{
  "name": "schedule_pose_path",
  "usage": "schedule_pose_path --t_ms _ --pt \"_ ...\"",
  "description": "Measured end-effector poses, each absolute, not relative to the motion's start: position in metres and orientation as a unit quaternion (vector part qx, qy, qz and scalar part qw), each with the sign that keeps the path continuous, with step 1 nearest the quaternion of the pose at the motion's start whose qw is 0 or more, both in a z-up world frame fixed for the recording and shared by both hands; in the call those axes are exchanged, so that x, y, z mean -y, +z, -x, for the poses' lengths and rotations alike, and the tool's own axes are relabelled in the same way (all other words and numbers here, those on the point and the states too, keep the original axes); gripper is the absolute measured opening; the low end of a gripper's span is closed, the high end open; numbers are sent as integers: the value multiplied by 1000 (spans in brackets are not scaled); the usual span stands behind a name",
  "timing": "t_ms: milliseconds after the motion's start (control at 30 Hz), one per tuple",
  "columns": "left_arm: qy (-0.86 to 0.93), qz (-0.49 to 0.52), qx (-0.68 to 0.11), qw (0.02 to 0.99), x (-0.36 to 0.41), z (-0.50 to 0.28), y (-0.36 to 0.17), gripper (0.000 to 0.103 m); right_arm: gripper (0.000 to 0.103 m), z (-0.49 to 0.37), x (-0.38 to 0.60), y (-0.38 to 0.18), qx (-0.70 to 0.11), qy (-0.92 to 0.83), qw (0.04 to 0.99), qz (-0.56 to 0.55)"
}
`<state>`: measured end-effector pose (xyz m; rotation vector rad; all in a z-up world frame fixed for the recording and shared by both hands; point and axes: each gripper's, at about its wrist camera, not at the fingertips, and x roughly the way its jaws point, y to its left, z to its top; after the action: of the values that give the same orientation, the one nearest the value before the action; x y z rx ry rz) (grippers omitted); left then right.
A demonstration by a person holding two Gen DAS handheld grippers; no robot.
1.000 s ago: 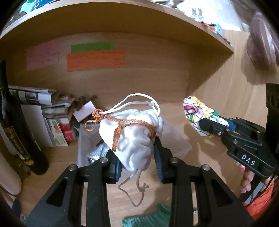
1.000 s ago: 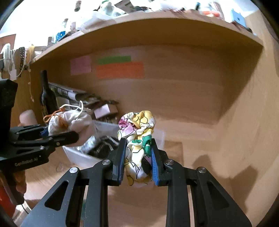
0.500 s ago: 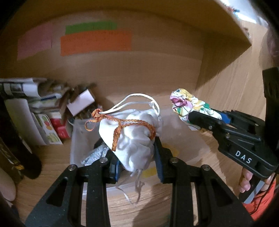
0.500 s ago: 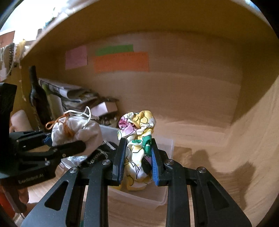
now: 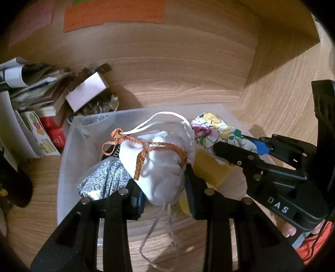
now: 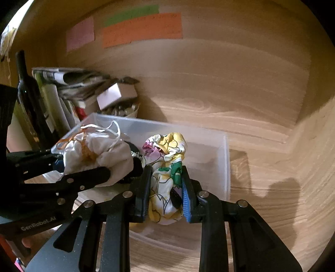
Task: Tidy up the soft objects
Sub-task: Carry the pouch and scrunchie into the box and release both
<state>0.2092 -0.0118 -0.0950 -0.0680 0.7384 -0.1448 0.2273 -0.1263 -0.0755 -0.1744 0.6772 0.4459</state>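
Left hand-held gripper (image 5: 163, 186) pinching a white drawstring pouch (image 5: 161, 165), bunched, tied with orange braided cord, white strings dangling, over the clear plastic bin (image 5: 62, 167). Right hand-held gripper (image 6: 166, 192) clamped on a crumpled floral cloth (image 6: 167, 167), yellow, pink and green, above that bin on the desk (image 6: 261, 167). Inside: silvery fabric (image 5: 104, 177) and a yellow piece (image 5: 209, 169).

Back wall: pink note (image 6: 80, 33), green note (image 6: 132, 14) and orange note (image 6: 142, 29) stuck side by side.
Far left: dark bottle (image 6: 27, 94) standing upright.
Beside bottle: books and papers (image 5: 31, 83), stacked.
Next along: small open box (image 5: 88, 92), tilted, over round shiny bits.
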Motion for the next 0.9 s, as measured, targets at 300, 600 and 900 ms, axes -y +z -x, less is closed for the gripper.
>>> schedule_pose_path --t_ms 300,600,900 --pt "-66 24 -361 930 13 -210 -95 49 31 -234 122 -82 -343 215 909 102" --pt "-52 28 -335 941 5 -191 -76 68 53 -231 127 -75 -337 215 911 103" --pt "-42 23 -277 960 -1 -152 -37 85 70 -197 138 -36 -278 214 932 95"
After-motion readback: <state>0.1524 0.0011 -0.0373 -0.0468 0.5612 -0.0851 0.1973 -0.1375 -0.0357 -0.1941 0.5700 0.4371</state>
